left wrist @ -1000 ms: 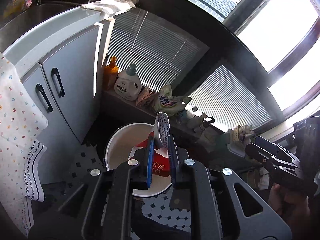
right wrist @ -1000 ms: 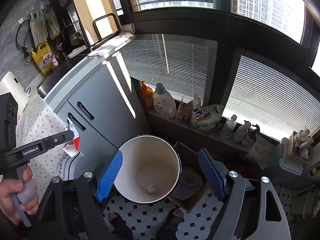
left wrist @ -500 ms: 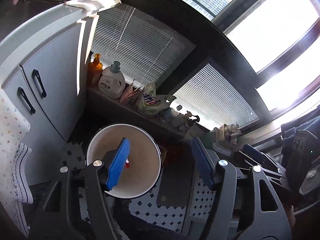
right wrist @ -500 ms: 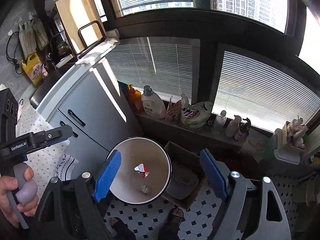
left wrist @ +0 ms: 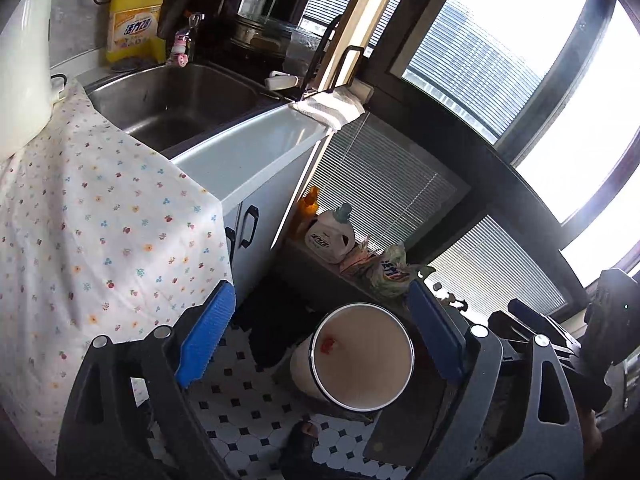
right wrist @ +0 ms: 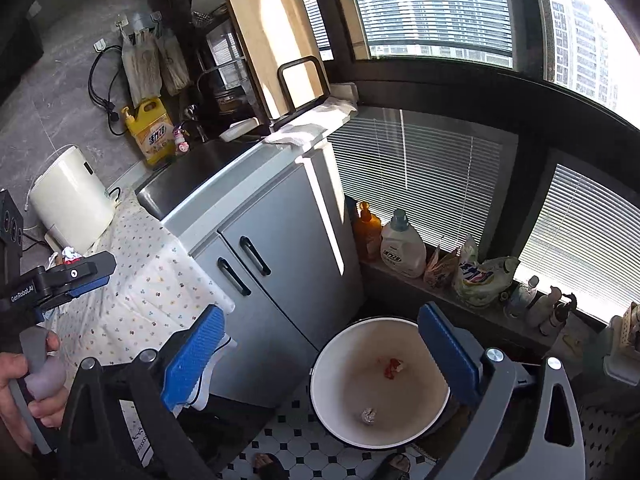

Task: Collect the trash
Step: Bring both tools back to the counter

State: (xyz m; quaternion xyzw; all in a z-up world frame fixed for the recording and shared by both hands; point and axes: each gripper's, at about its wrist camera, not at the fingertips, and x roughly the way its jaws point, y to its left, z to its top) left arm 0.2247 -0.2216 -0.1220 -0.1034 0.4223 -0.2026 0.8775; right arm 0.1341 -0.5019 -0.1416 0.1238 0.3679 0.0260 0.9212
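Your left gripper [left wrist: 320, 336] is spreading its jaws wider, blue pads far apart, with nothing between them. Your right gripper [right wrist: 320, 354] is doing the same: jaws opening, wide already, and empty. Both point down toward the white bin [right wrist: 320, 380] on the black-and-white tiled floor [left wrist: 248, 408], which stands just beside the grey cabinet [right wrist: 280, 280] and below the window ledge. Inside the bin lie two bits of trash: a red-and-white wrapper [right wrist: 393, 367] near the middle of the bottom and a small crumpled silvery ball [right wrist: 369, 416] nearer to you. In the left view only the red wrapper [left wrist: 329, 345] shows, against the bin's inner wall. In the right view your left hand [right wrist: 28, 392] grips its handle at the lower left edge. Beside the cabinet, a flowered cloth [left wrist: 100, 232] hangs over the counter edge. Above the cabinet is the steel sink [left wrist: 180, 96], with a yellow detergent jug [left wrist: 136, 20] behind it and a wooden cutting board [right wrist: 276, 44] in a black rack. On the ledge under the blinds stand an orange bottle [right wrist: 367, 234], a white laundry jug [right wrist: 402, 250] and some soft refill bags [right wrist: 480, 280]. Your sandalled feet [right wrist: 268, 464] show at the bottom edge.
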